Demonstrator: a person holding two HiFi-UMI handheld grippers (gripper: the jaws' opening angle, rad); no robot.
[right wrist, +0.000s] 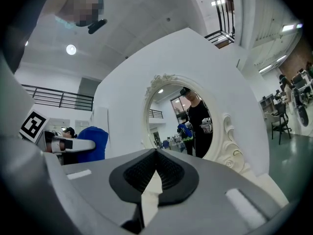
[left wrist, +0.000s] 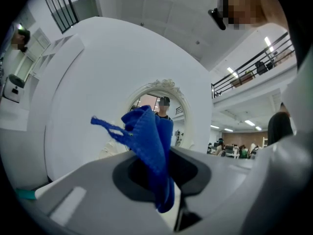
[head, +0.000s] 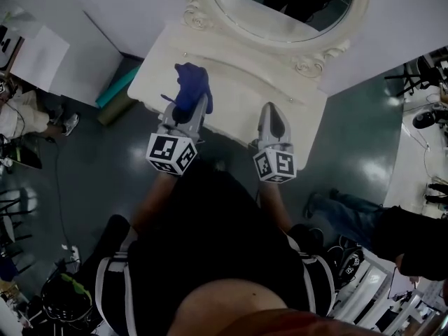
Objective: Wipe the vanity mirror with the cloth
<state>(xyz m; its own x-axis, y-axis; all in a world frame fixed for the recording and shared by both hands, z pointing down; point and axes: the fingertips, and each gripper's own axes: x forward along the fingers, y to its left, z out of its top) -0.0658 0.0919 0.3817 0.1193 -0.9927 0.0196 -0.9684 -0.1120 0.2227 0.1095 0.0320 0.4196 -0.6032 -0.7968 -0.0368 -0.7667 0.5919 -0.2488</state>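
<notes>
A blue cloth (head: 192, 86) sticks up out of my left gripper (head: 187, 110), whose jaws are shut on it; in the left gripper view the cloth (left wrist: 149, 146) hangs between the pads. The oval vanity mirror (head: 280, 2) with its carved cream frame stands at the back of the white vanity top (head: 238, 82). Both grippers hover over the front of that top, short of the glass. My right gripper (head: 273, 121) is shut and holds nothing. The mirror (right wrist: 188, 119) shows a person's reflection in the right gripper view, with the cloth (right wrist: 93, 143) at the left.
White wall panels (head: 119, 5) flank the mirror. A teal box (head: 115, 86) lies on the dark floor left of the vanity. Another person's legs (head: 357, 212) stand at the right, and a seated person (head: 21, 114) is at the far left. Cables and gear lie at the lower left (head: 63, 292).
</notes>
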